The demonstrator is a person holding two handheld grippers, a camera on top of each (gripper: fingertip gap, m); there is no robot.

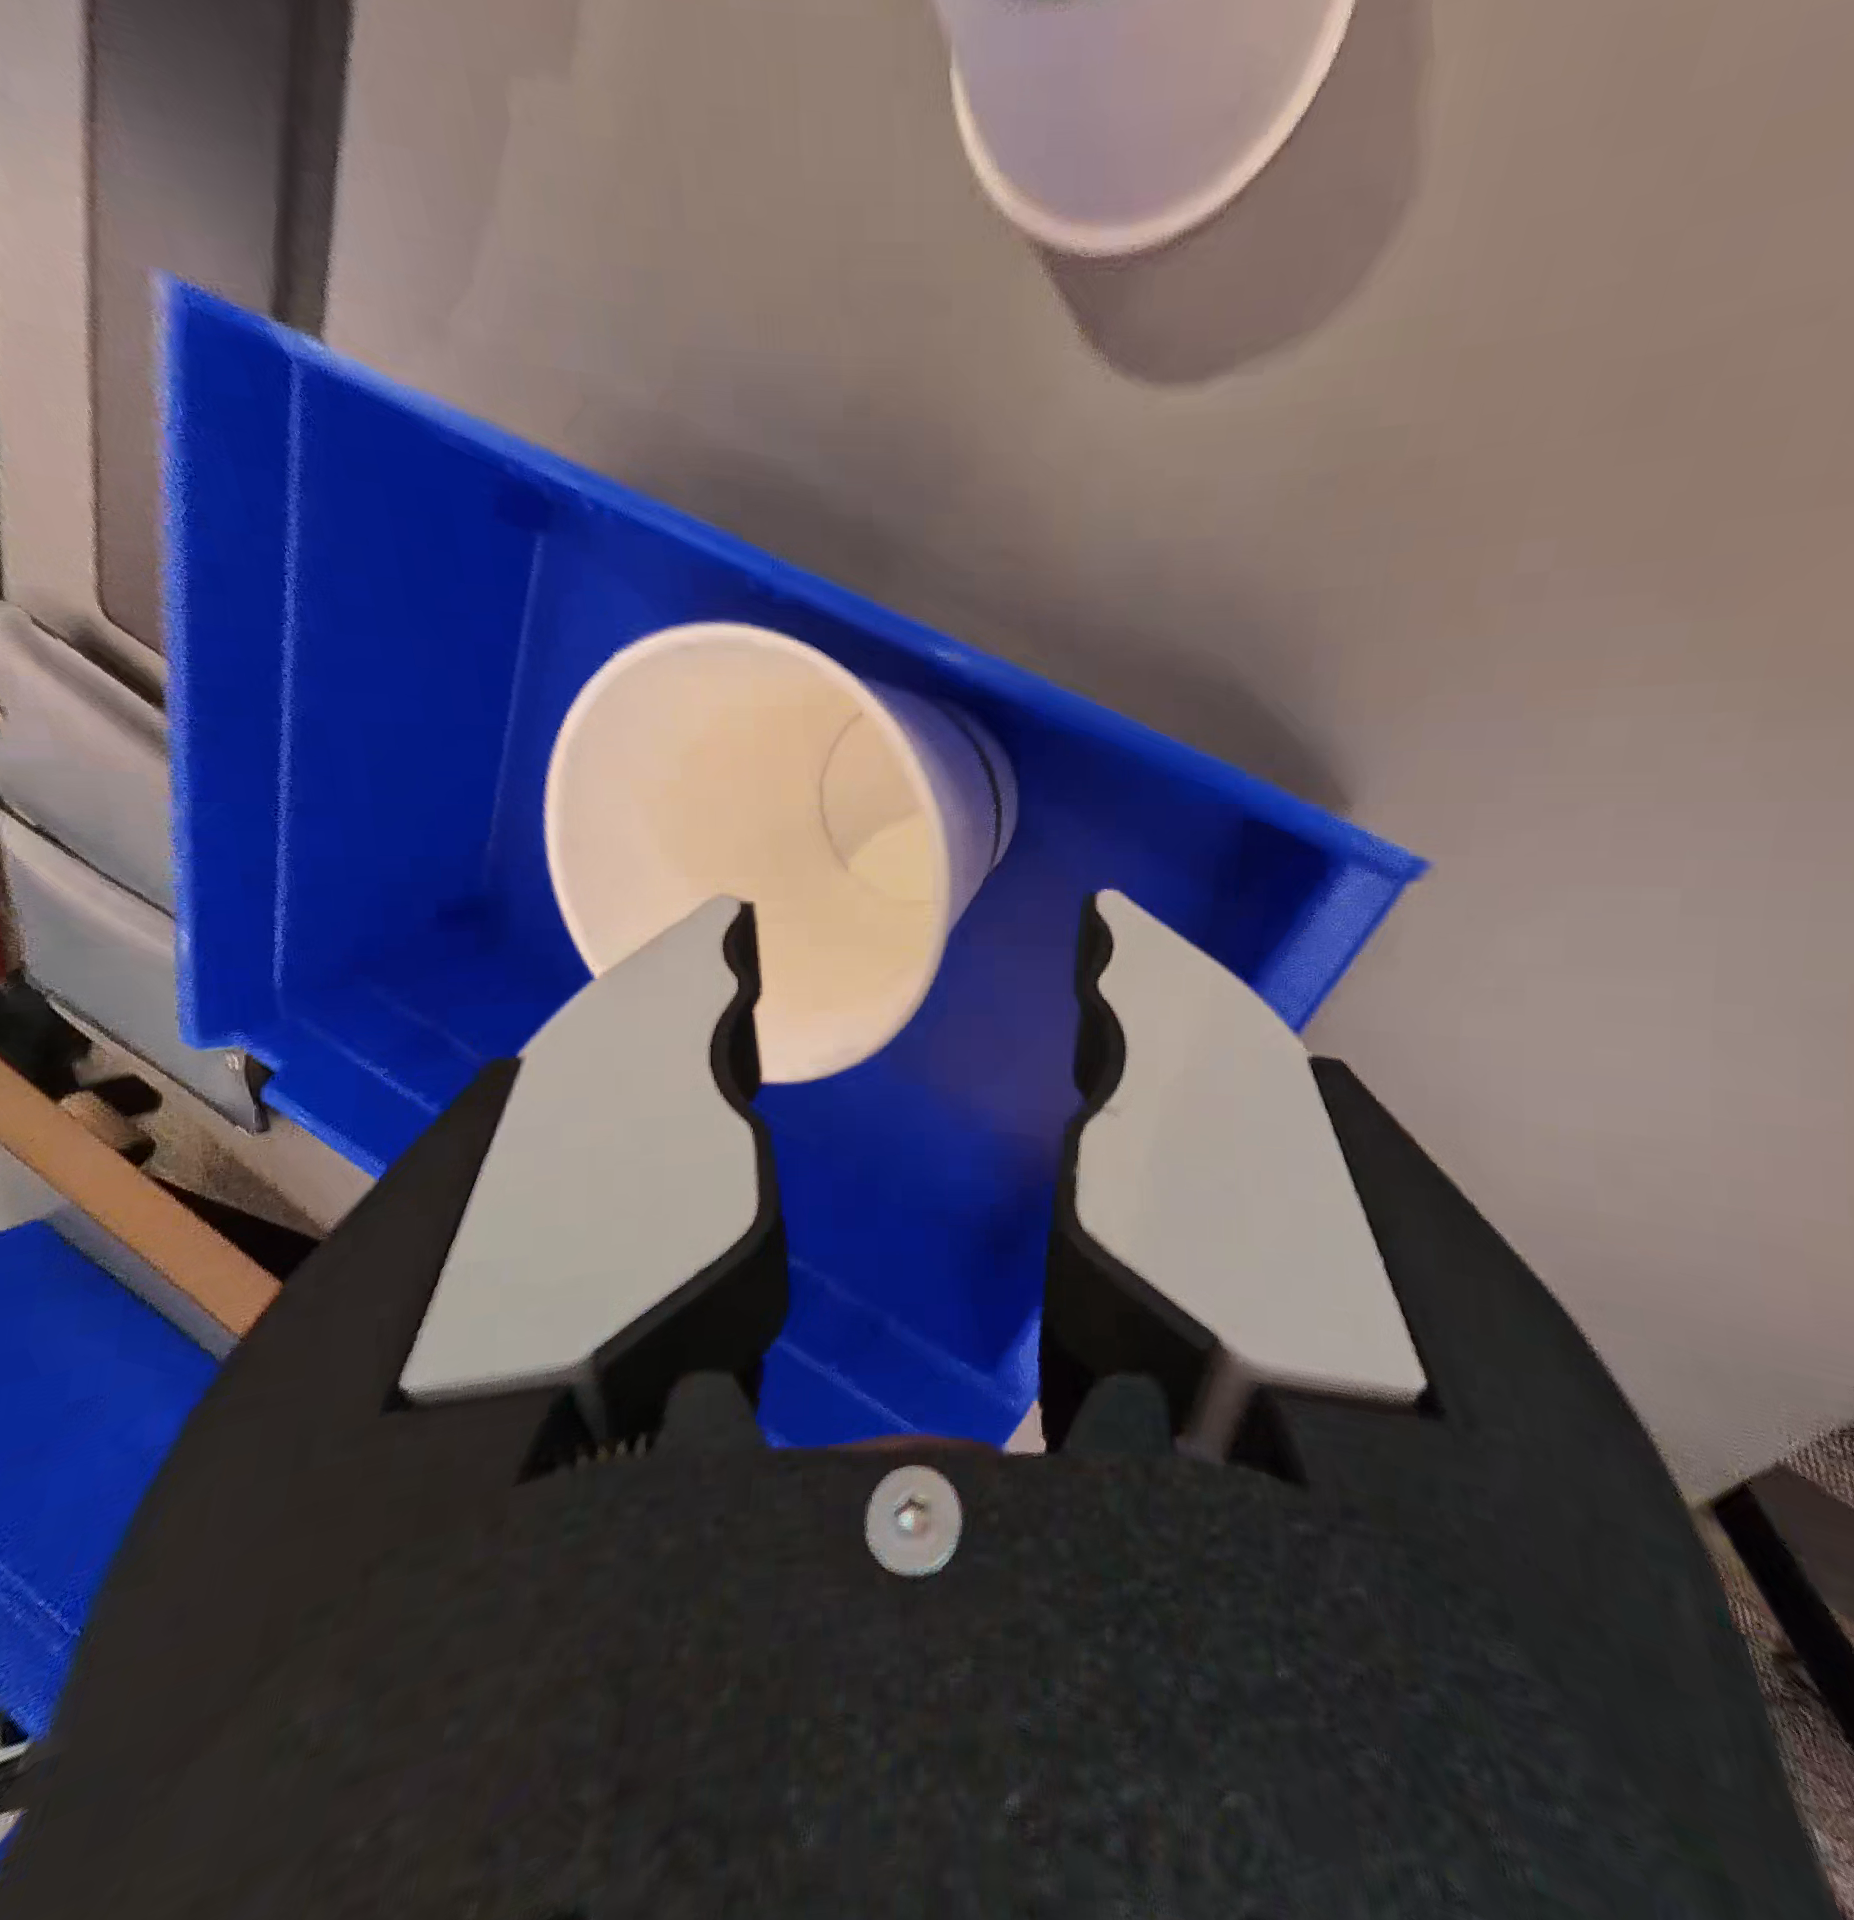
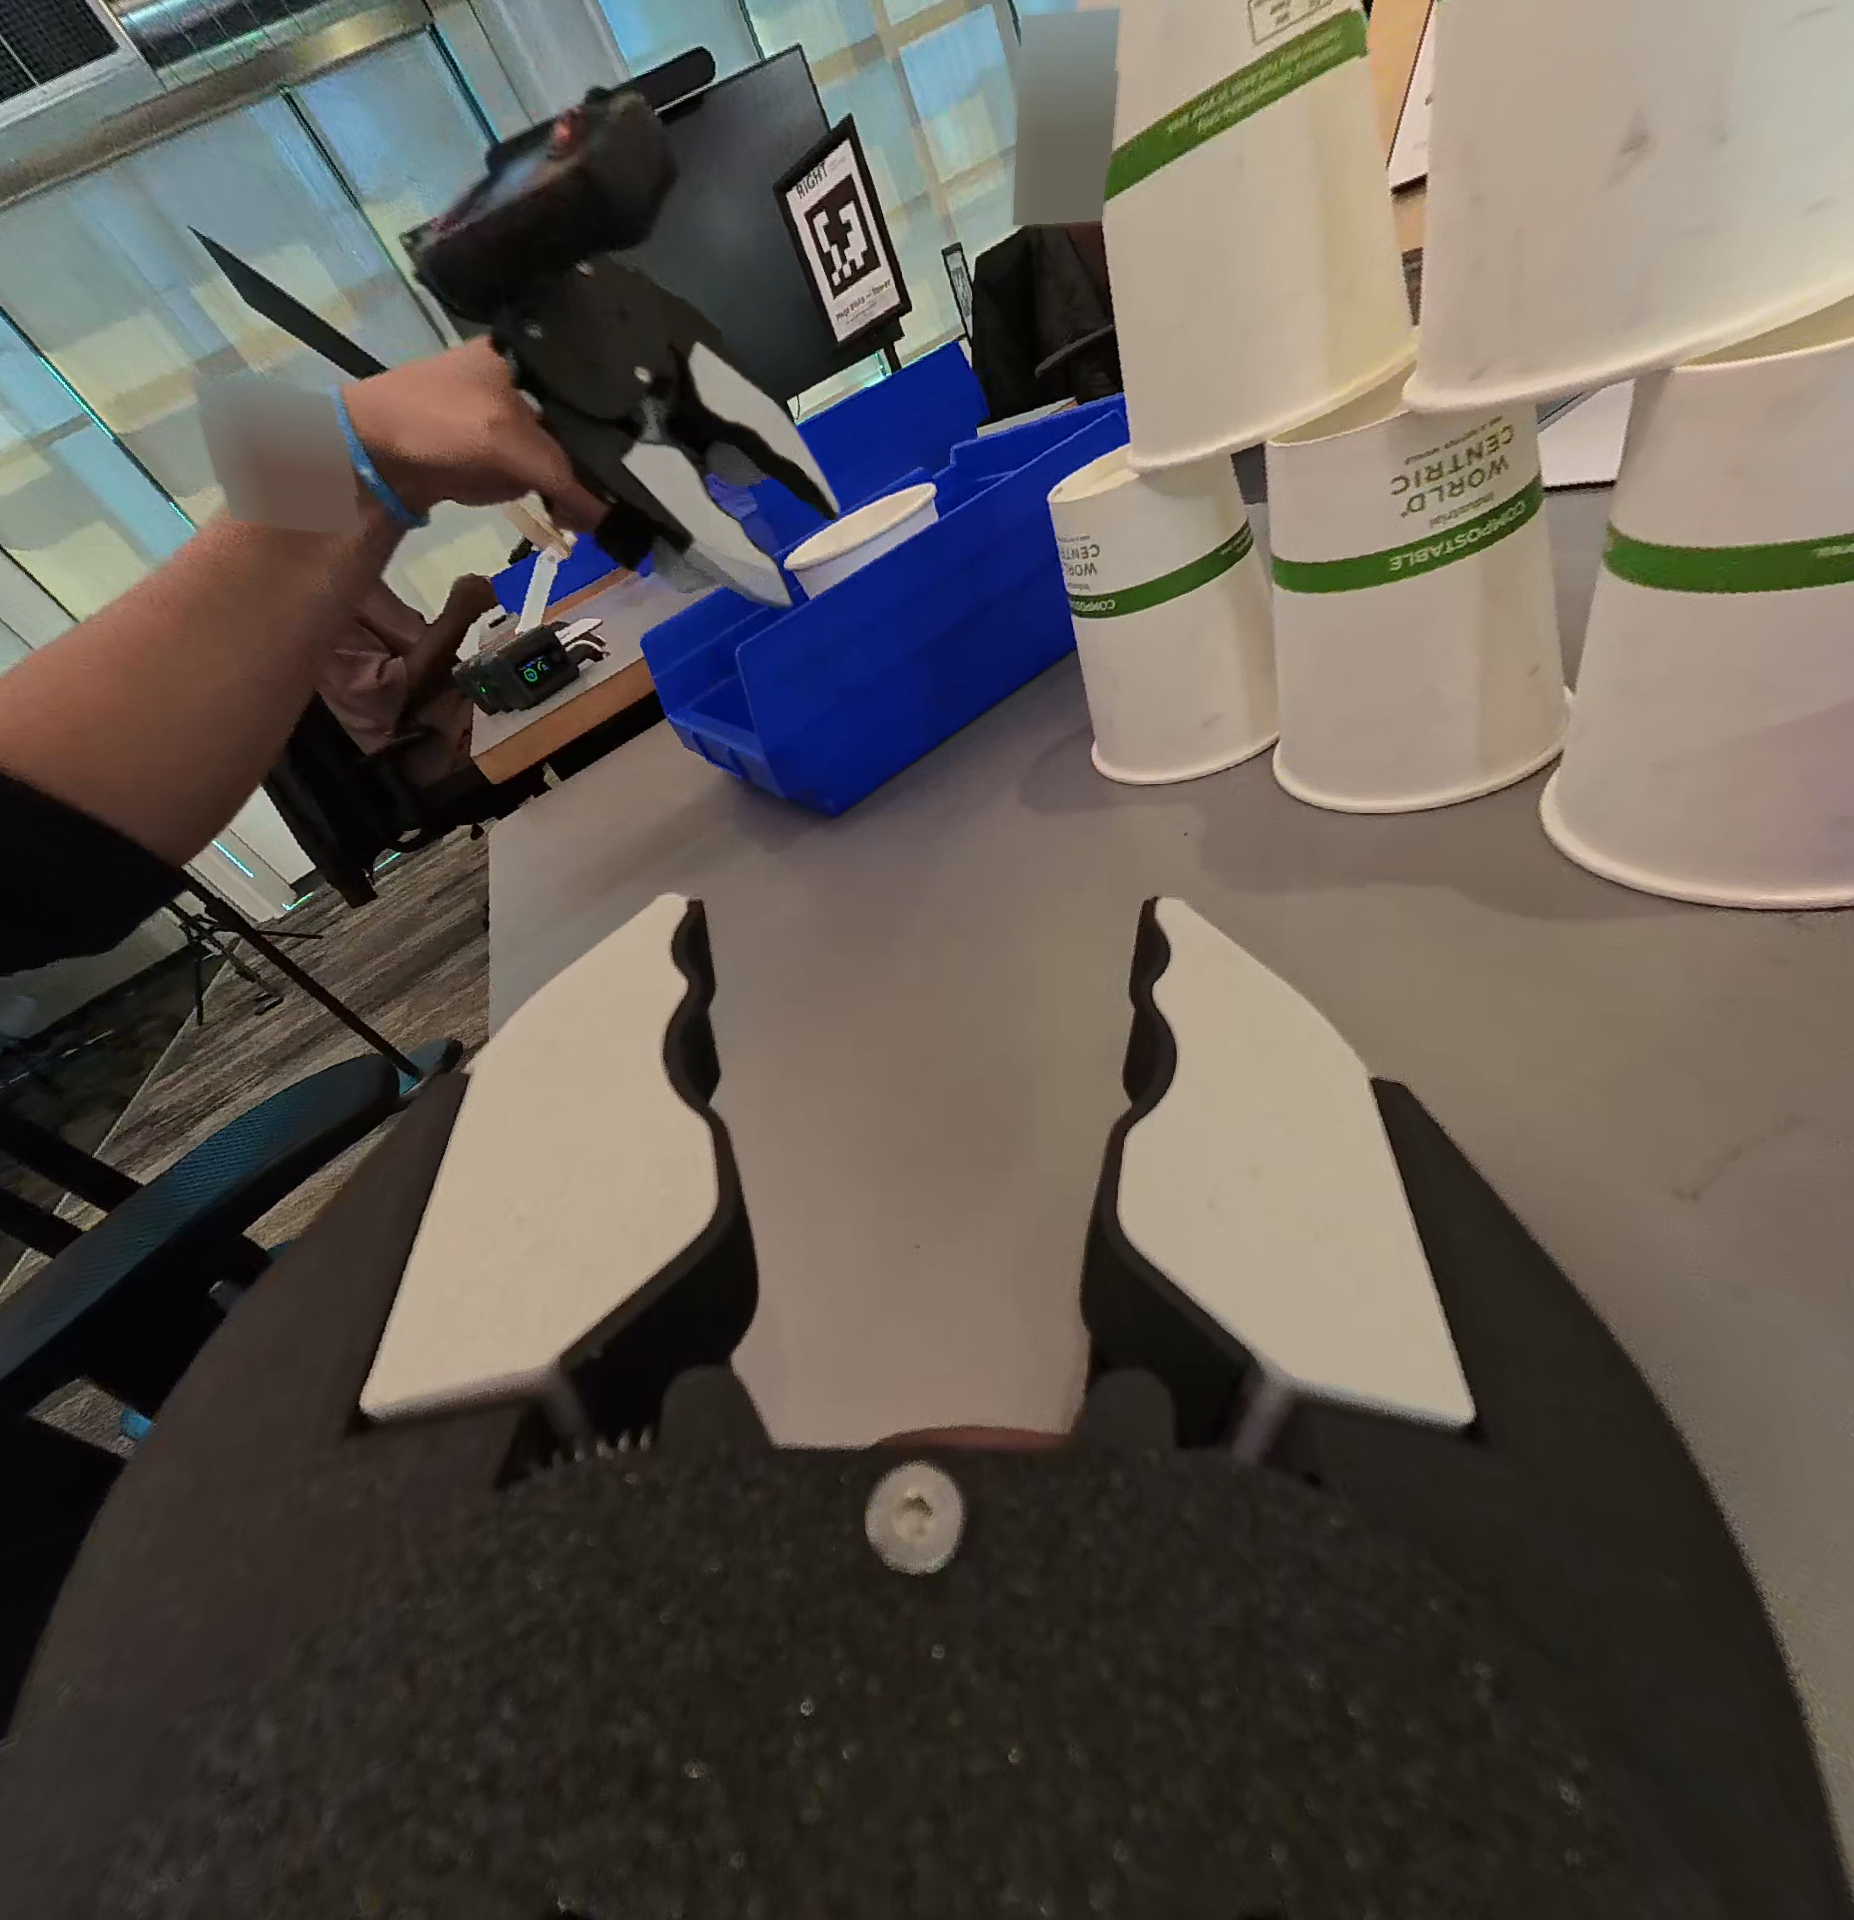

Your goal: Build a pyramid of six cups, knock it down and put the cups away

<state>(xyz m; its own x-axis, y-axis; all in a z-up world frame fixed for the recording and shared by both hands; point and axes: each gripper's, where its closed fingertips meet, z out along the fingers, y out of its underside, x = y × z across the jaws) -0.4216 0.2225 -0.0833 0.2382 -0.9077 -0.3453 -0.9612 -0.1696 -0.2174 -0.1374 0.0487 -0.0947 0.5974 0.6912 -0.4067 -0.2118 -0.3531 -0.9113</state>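
Blue plastic fills your left wrist view: the bin (image 1: 403, 727) sits at the worktop (image 1: 1525, 520) edge, and one white paper cup (image 1: 757, 831) stands mouth-up inside it. Your left tool (image 1: 918, 909) hangs just above that cup with its fingers spread apart, gripping nothing; one finger (image 1: 642, 1039) overlaps the cup's rim in the picture, though you cannot tell whether it touches.

From the right wrist view, your right tool (image 2: 923, 914) is also spread wide and empty, low over the grey worktop (image 2: 902, 852). To its right stand five upside-down cups with green bands: three on the worktop, the left one (image 2: 1162, 644), the middle one (image 2: 1422, 623) and the near one (image 2: 1733, 707), with two more (image 2: 1235, 260) (image 2: 1650, 187) resting on them. The bin (image 2: 881, 665) lies just left of this stack, and your left hand (image 2: 455, 436) holds its tool (image 2: 788, 540) over the cup (image 2: 866, 530) in it.
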